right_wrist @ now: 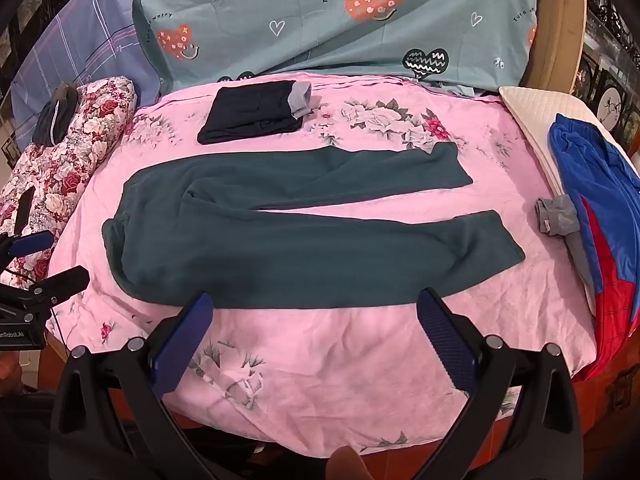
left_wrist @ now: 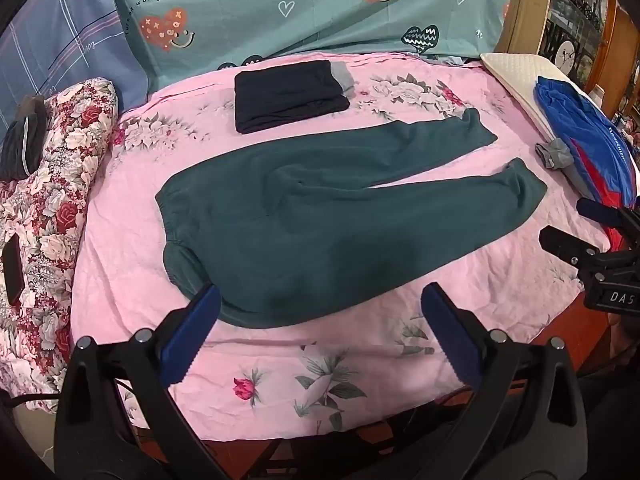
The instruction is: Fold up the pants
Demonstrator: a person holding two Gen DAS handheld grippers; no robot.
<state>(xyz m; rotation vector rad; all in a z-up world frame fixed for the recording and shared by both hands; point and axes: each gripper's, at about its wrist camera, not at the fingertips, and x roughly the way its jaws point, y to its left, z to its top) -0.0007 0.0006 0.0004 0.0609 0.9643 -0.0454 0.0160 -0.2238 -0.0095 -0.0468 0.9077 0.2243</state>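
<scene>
My left gripper (left_wrist: 320, 300) hangs over the near edge of the bed with its blue pads spread as wide as they go and nothing between them. It points down at the waist end of the dark green pants (left_wrist: 320, 216). My right gripper (right_wrist: 316, 312) is open just as wide and also empty. It hovers above the pink floral sheet (right_wrist: 320, 360) just short of the nearer leg. The pants lie flat and unfolded across the middle of the sheet. The elastic waistband is toward the left, and the two legs run off to the right, splayed slightly apart so a strip of pink shows between them. Neither gripper touches the fabric. Beyond the pants, toward the head of the bed, sits a folded dark garment (left_wrist: 290, 96) with a grey cuff showing at its right end. Behind it lies a teal pillowcase with hearts (left_wrist: 312, 4). On the left a red-and-white floral quilt roll (left_wrist: 52, 184) lies along the edge of the sheet. On the right a white pillow (right_wrist: 548, 120) carries a blue-and-red garment (right_wrist: 600, 208), and a small grey cloth (right_wrist: 556, 214) sits just beside that.
</scene>
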